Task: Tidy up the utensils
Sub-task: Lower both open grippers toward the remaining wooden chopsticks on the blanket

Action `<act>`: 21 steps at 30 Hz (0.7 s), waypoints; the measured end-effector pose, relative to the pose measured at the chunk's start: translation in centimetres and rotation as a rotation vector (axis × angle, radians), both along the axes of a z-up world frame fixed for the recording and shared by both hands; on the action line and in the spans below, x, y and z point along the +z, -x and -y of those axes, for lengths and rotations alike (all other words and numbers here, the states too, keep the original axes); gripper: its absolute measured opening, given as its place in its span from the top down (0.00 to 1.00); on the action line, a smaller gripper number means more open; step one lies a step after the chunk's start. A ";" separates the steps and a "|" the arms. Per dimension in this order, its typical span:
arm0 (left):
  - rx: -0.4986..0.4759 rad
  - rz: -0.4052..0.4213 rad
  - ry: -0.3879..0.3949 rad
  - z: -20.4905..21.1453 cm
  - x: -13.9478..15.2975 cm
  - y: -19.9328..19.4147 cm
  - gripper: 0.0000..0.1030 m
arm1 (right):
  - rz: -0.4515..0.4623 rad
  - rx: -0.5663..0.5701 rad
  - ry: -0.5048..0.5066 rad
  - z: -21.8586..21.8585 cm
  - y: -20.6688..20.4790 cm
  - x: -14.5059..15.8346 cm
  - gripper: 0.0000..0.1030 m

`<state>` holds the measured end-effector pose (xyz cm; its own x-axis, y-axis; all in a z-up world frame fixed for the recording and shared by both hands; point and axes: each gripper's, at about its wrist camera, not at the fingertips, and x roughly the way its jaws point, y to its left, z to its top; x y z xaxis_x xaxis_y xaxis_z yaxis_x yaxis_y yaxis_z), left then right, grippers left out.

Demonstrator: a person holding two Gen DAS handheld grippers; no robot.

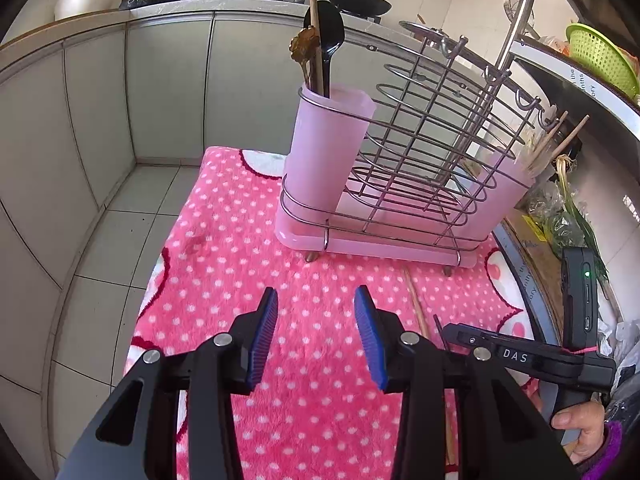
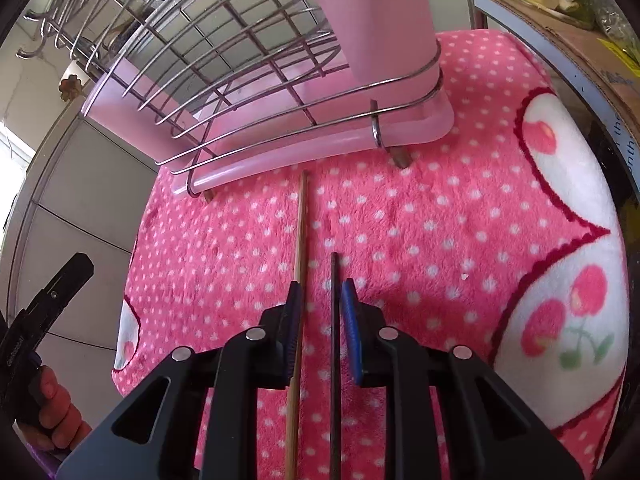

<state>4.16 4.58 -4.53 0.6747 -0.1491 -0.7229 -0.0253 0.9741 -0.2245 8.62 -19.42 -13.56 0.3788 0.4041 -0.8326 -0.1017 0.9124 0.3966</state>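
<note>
Light wooden chopstick [image 2: 301, 240] and dark chopstick [image 2: 334, 300] lie side by side on pink blanket [image 2: 400, 220].

The pink dotted blanket [image 1: 224, 240] is being looked down on at a slant from the left wrist view, from well back of the wire rack [image 1: 420, 152], with the kitchen counter [image 1: 240, 6] being taken in behind the rack. From the right wrist view the rack [image 2: 224, 52] is being faced steeply downward and from much nearer, its base filling the top. The blanket [image 2: 440, 220], the rack and the light chopstick [image 1: 416, 308] [image 2: 301, 232] before the rack are being shared by both.
</note>
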 end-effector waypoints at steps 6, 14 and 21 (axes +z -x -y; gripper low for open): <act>-0.018 -0.026 -0.004 0.9 -0.8 -1.0 0.62 | -0.013 0.013 0.041 -0.6 -0.7 -1.1 0.80; -0.103 -0.101 0.014 4.3 -2.7 -3.6 0.69 | 0.000 -0.093 -0.046 2.9 0.4 -1.3 0.95; -0.191 -0.215 0.045 8.7 -4.9 -7.7 0.79 | 0.026 -0.187 -0.066 6.9 1.5 -0.4 0.95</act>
<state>11.87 -4.07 -9.47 0.4634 -0.2940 -0.8360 0.1061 0.9550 -0.2770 7.13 -26.30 -13.95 0.4736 0.3778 -0.7956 0.0565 0.8884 0.4555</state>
